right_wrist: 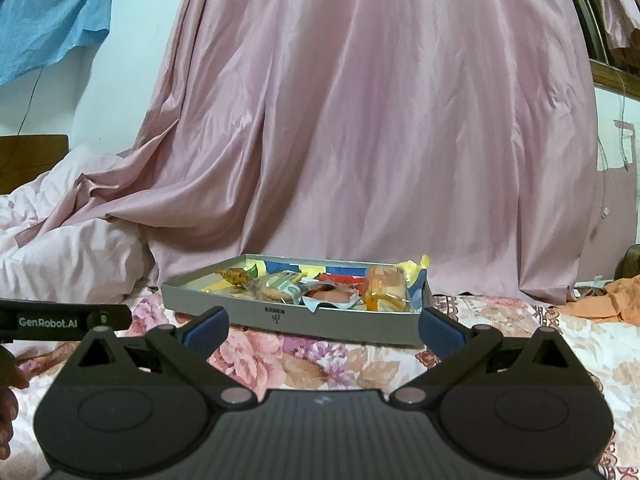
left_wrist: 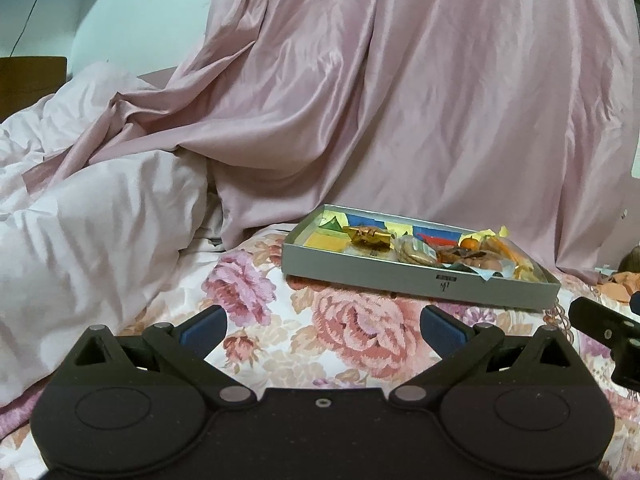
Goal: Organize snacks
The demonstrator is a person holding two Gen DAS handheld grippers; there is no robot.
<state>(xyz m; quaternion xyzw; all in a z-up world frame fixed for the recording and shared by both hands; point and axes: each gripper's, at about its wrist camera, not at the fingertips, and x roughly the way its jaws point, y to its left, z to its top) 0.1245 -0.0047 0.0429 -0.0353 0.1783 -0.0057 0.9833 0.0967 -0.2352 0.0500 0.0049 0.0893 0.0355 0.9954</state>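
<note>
A shallow grey box (left_wrist: 400, 276) (right_wrist: 344, 322) lies on a floral bedspread and holds several wrapped snacks. Among them are a gold-wrapped piece (left_wrist: 370, 237) (right_wrist: 236, 276), a clear-wrapped pastry (left_wrist: 414, 252), an orange packet (right_wrist: 386, 288) and a green-printed packet (right_wrist: 286, 286). My left gripper (left_wrist: 322, 326) is open and empty, low over the bedspread, in front of the box and to its left. My right gripper (right_wrist: 322, 326) is open and empty too, just short of the box's front wall.
A pink curtain (right_wrist: 360, 120) hangs right behind the box. A rumpled pale quilt (left_wrist: 80, 220) is heaped to the left. Orange cloth (right_wrist: 612, 300) lies at the right. The other gripper's black body shows at each view's edge (left_wrist: 604, 328) (right_wrist: 60, 320).
</note>
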